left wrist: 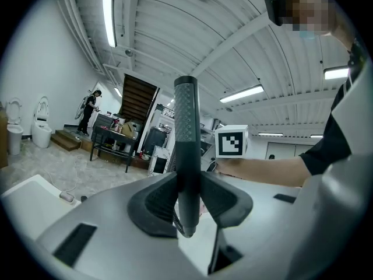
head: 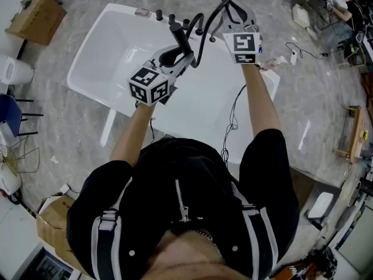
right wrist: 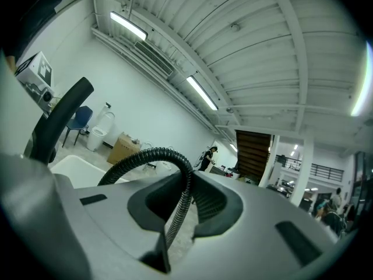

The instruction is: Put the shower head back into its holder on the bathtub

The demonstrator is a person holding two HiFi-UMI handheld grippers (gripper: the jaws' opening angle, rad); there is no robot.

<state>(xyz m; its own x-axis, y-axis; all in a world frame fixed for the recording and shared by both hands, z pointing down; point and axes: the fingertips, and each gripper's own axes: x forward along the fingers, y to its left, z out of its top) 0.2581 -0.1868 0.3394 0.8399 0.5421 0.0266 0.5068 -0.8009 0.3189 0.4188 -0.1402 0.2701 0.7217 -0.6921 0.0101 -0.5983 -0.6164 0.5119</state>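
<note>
A white bathtub (head: 111, 57) stands on a pale, veined stone floor (head: 315, 115) in a bright workshop with a high ribbed ceiling.

The left gripper's (left wrist: 187, 202) dark ridged pads (left wrist: 152, 203) press from both sides on the shower head (left wrist: 186, 127). They pinch its handle low down, so the handle rises straight out of the jaws. The right gripper's (right wrist: 180, 206) pads (right wrist: 214, 206) are drawn nearly together on the hose (right wrist: 166, 155), which arches up out of them and bends away toward the other hand.

From overhead, both grippers hang above the far half of the tub, near each other. The shower head is tilted over the basin and the hose loops between the two.

The job looks about midway. The shower head is lifted and held close to the row of dark fittings (head: 172, 20) on the tub's far rim, but it is not yet seated in anything. I cannot tell which of those fittings is the holder. As I judge it, what is left is to lower the handle into its socket, feed the hose along, and release both grips.

The handle is a slim, round, dark-grey bar with a fine dotted grip texture and a rounded end. The hose is dark and spiral-ribbed, plainly flexible. The tub is smooth and glossy, and the gripper shells are matte grey plastic.
</note>
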